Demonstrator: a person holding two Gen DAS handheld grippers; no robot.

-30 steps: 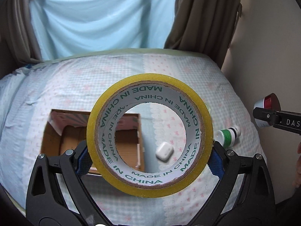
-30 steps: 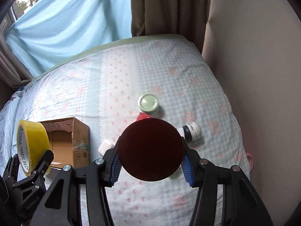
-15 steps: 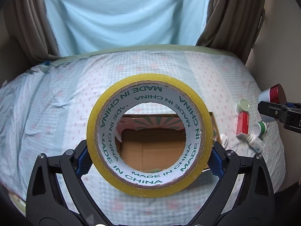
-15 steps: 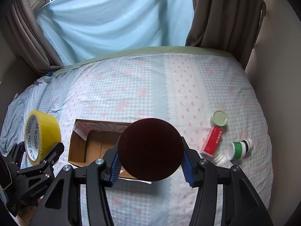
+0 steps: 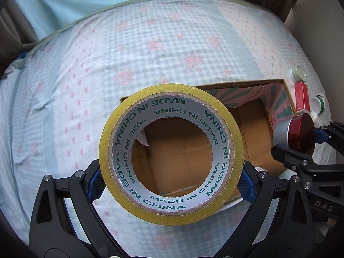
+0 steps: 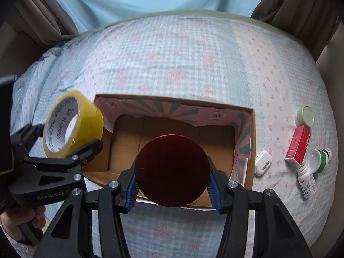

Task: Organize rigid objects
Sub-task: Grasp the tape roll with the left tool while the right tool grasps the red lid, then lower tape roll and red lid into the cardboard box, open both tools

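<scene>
My left gripper is shut on a yellow tape roll, held over the left part of an open cardboard box. The roll also shows in the right wrist view, at the box's left edge. My right gripper is shut on a round red tin, held over the box's near side. In the left wrist view the tin hangs at the box's right end.
On the checked bedspread right of the box lie a white earbud case, a red carton, a green-lidded jar, a green-capped bottle and a small white bottle. Curtains hang behind the bed.
Both grippers have come down and forward toward the box. The box looms larger under the tape roll and the red tin, and the right gripper has drawn close beside the left.
</scene>
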